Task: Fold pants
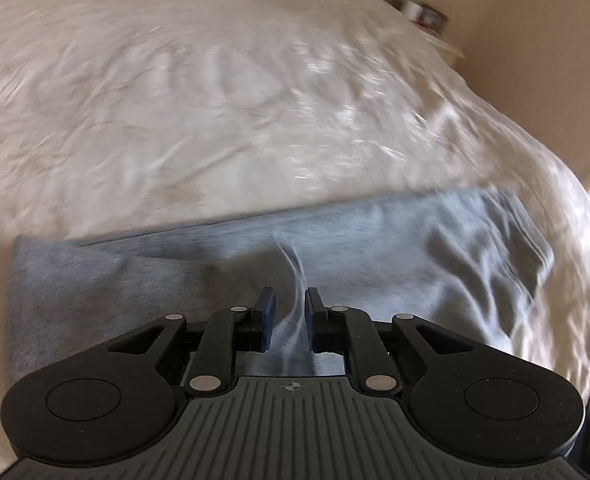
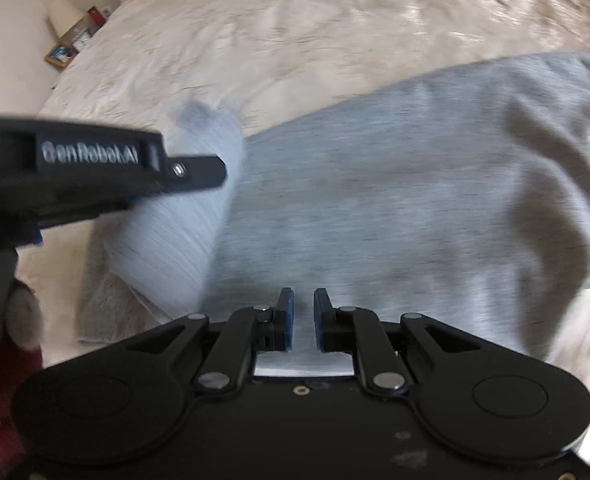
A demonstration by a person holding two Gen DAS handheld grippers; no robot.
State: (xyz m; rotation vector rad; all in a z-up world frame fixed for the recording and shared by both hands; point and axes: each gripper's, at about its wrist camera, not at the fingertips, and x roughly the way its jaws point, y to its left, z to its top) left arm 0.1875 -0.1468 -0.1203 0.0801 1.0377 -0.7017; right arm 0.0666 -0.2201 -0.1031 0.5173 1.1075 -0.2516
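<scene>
Grey sweatpants (image 1: 375, 248) lie across a cream bedspread (image 1: 215, 100). In the left wrist view my left gripper (image 1: 289, 300) sits low over them, its jaws narrowly apart with a raised ridge of grey fabric running between them. In the right wrist view the pants (image 2: 415, 200) spread to the right, and a lifted fold of them (image 2: 183, 216) hangs at the left under the other gripper's black body (image 2: 95, 168). My right gripper (image 2: 303, 300) hovers just above the grey cloth, jaws narrowly apart, nothing visibly between them. Both views are motion-blurred.
The bedspread (image 2: 295, 32) covers most of both views. A bedside shelf with a picture frame (image 2: 61, 54) and small items stands far left in the right wrist view. A beige wall (image 1: 535, 60) borders the bed's right side in the left wrist view.
</scene>
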